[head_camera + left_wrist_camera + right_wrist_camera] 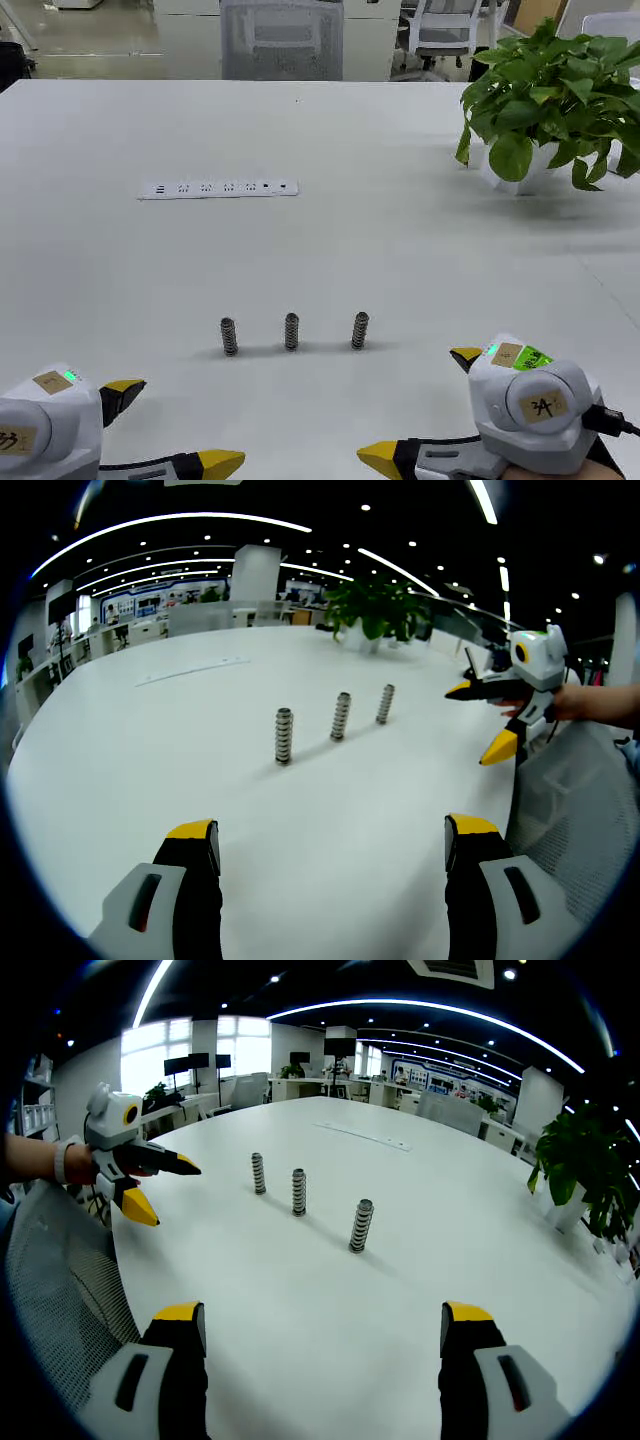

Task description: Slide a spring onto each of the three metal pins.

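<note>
Three springs (291, 331) stand upright in a row toward the near edge of the surface (400, 250), apparently already seated on their pins. The left gripper (172, 425) and right gripper (420, 407) sit back at that edge, fingers released and empty, probably because nothing remains to load.

Your head view looks down and forward over the table (400, 250) from its near edge. Both gripper views sit low near the surface, angled inward, and share the three springs (291, 331) at mid-frame.
</note>
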